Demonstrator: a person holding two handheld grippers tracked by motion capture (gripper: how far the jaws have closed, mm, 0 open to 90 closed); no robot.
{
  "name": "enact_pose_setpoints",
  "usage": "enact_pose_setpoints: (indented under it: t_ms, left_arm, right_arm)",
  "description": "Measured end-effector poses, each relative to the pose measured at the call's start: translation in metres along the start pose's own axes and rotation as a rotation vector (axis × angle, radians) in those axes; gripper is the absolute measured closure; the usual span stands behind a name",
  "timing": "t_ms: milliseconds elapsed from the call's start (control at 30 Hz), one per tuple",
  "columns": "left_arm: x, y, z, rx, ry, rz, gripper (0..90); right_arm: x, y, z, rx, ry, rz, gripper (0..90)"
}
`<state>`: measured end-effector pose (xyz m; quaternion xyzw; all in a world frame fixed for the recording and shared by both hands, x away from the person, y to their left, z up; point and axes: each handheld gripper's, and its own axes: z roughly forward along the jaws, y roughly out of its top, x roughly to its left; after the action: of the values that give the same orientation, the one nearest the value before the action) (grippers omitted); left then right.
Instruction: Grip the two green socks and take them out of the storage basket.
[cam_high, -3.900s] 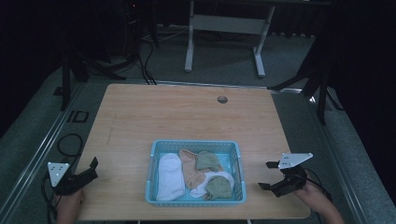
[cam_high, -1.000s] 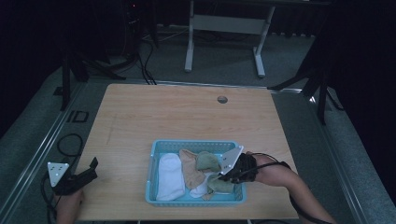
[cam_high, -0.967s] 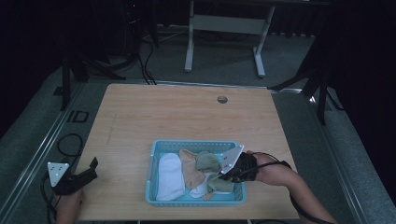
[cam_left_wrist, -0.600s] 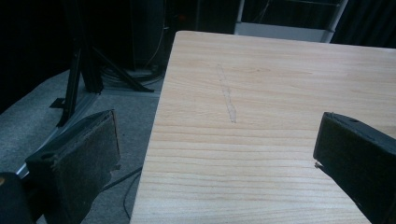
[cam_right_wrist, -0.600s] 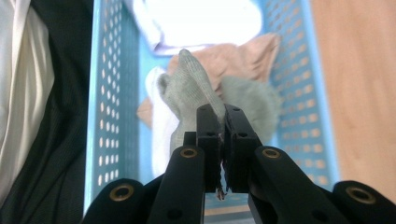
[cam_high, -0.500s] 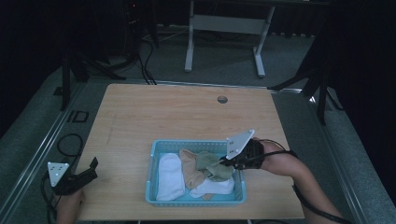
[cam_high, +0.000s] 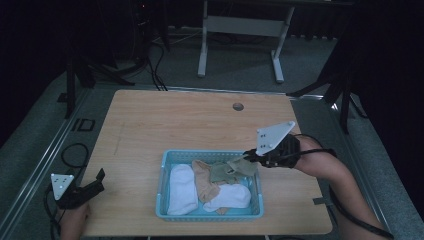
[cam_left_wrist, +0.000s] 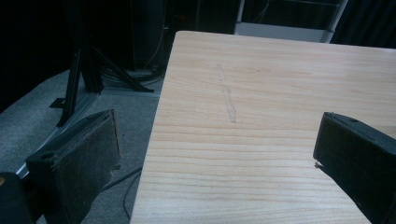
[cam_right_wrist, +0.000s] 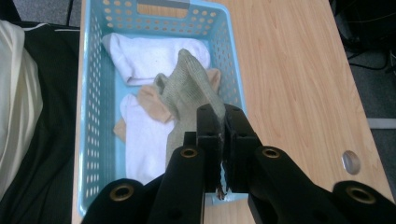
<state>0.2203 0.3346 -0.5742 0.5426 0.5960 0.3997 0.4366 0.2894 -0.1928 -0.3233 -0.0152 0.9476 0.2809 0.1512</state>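
— Now, what is changed since a second ago?

— The grey-green sock (cam_high: 235, 169) is lifted out of the blue basket (cam_high: 167, 200) by the right gripper (cam_high: 248, 157); a second ago it was down among the other socks. Its fingers (cam_right_wrist: 210, 126) are pressed shut on the sock's edge, the rest draped toward the basket.

— And what is meant for the work?

— Removal seems begun; the white socks (cam_high: 181, 189) and the tan sock (cam_high: 204, 181) are left inside.

— How are the hands posed?

— The right forearm is raised over the basket's right rim. The left gripper (cam_high: 87, 186) is rested at the surface (cam_high: 165, 120) corner, its fingers (cam_left_wrist: 79, 158) held wide, empty.
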Motion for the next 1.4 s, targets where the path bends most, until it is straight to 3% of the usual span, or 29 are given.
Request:
enact_pose_setpoints:
  t_ms: [300, 633, 967, 1167, 1333, 1400]
  left_arm:
    - [-0.001, 0.0, 0.0, 0.0, 0.003, 0.0, 0.7]
    - [0.0, 0.0, 0.0, 0.005, 0.004, 0.006, 0.7]
    - [0.0, 0.0, 0.0, 0.006, 0.006, 0.007, 0.7]
    - [0.0, 0.0, 0.0, 0.003, 0.005, 0.007, 0.7]
    - [0.0, 0.0, 0.001, 0.003, 0.005, 0.007, 0.7]
    - [0.0, 0.0, 0.001, 0.004, 0.004, 0.008, 0.7]
  right_arm:
    - [-0.002, -0.021, -0.02, 0.004, -0.03, 0.041, 86.4]
    - [0.001, -0.065, -0.044, 0.05, -0.047, 0.123, 86.4]
    - [0.008, -0.108, -0.057, 0.078, -0.066, 0.208, 86.4]
    - [0.013, -0.134, -0.042, 0.076, -0.036, 0.255, 86.3]
    - [0.018, -0.155, -0.018, 0.081, 0.01, 0.297, 86.3]
    - [0.023, -0.171, 0.005, 0.106, 0.05, 0.325, 86.3]
